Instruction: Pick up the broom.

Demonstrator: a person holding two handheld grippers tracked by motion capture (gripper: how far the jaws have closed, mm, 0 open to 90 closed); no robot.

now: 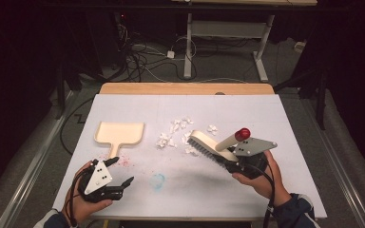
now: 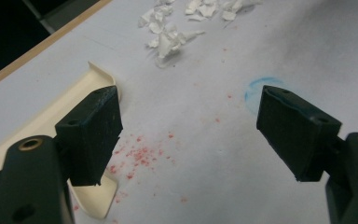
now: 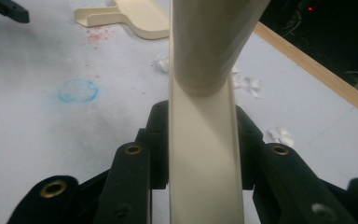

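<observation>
Nearest, two hands hold one gripper each over a white worktop (image 1: 266,114) stained red and blue, in a dark room with cables on the floor. Left gripper (image 1: 121,170) gapes wide and empty just beside one cream dustpan (image 1: 120,133). Right gripper (image 1: 229,164) is clamped on one cream brush (image 1: 209,145), whose bristles sit at a scatter of white scraps (image 1: 176,133).

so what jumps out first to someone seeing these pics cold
The cream hand brush with its red-tipped handle, clamped in the right tool at the table's right. Beyond its bristles lies a scatter of white paper scraps mid-table. To the left, the cream dustpan lies flat beyond the open left tool.
</observation>
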